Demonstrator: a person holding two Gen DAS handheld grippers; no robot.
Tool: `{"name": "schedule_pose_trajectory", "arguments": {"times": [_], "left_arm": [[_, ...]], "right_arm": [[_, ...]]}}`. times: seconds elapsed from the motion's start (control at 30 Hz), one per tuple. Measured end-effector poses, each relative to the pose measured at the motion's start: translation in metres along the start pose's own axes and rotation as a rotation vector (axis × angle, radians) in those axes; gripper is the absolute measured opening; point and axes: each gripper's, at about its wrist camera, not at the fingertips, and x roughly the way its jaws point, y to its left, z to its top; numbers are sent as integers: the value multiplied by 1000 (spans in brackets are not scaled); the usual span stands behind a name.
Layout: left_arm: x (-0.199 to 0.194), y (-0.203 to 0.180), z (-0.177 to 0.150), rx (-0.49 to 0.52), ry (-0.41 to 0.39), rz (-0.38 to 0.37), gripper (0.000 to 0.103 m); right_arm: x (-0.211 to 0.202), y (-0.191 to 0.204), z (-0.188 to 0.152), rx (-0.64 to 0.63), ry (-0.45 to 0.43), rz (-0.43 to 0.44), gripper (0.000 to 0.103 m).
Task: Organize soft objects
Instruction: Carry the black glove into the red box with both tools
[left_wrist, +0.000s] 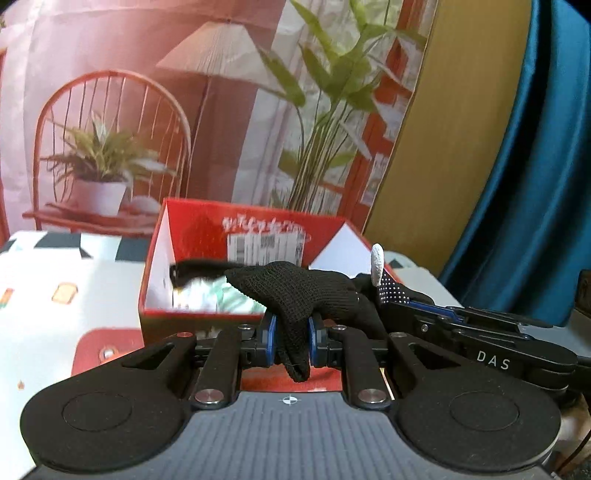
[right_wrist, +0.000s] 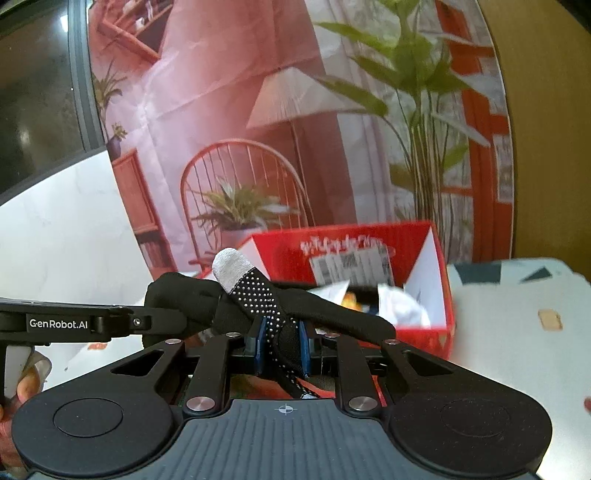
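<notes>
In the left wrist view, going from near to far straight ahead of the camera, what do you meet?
Left gripper shut on the black knit glove → red box, open, with soft items inside → printed backdrop of a chair, lamp and plants.

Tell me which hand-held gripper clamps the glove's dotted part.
The right hand-held gripper: its pads pinch the black glove on the silver-dotted strip. The left hand-held gripper grips plain black knit.

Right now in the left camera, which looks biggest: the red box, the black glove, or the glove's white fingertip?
1. red box
2. black glove, though it is nearer the camera, so it looks bigger than it is
3. white fingertip, clearly smallest
</notes>
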Motion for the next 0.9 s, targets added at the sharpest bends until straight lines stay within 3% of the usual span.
{"name": "schedule_pose_trajectory", "arguments": {"times": [0.27, 0.47, 0.8, 0.9], "left_arm": [[17, 12, 33, -4, -19, 21, 18], [54, 30, 52, -12, 28, 67, 18], [107, 48, 45, 20, 153, 118, 19], [114, 48, 41, 56, 160, 129, 25]], "right_arm": [[23, -1, 34, -15, -24, 12, 17], [72, -6, 54, -27, 16, -7, 17], [141, -16, 46, -67, 154, -61, 17], [149, -22, 38, -38, 186, -78, 18]]}}
